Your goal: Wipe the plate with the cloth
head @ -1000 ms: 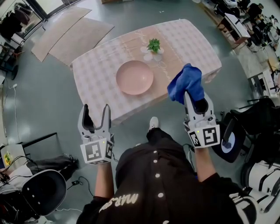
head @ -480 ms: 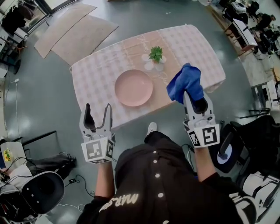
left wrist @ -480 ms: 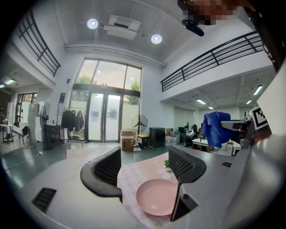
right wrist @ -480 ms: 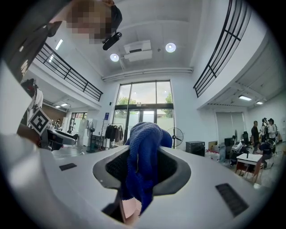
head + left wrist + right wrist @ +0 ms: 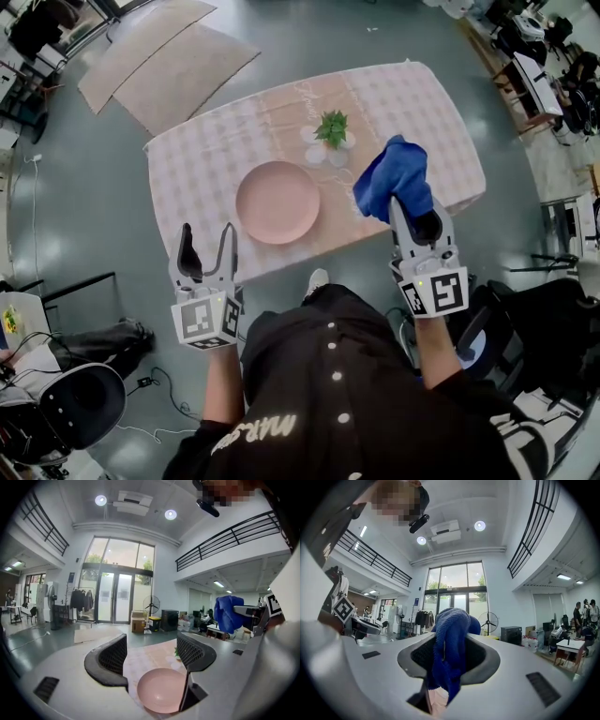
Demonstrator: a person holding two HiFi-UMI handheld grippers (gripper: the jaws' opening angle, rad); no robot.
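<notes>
A round pink plate (image 5: pixel 277 202) lies near the front edge of a table (image 5: pixel 197 159) with a pale checked cloth; it also shows between the left jaws as the plate (image 5: pixel 161 689). My right gripper (image 5: pixel 410 208) is shut on a blue cloth (image 5: pixel 394 178), held in the air over the table's front right part. In the right gripper view the blue cloth (image 5: pixel 450 648) fills the gap and hangs over the jaws. My left gripper (image 5: pixel 206 246) is open and empty, below the table's front edge, left of the plate.
A small potted green plant (image 5: pixel 331 127) on white coasters stands just behind the plate. Two mats (image 5: pixel 173 70) lie on the floor beyond the table. A black chair (image 5: pixel 80 403) stands at the lower left. Desks and equipment line the right side.
The table and plate have slid down and leftward in the head view, as the view shifted. Both grippers keep their poses; the right still holds the cloth.
</notes>
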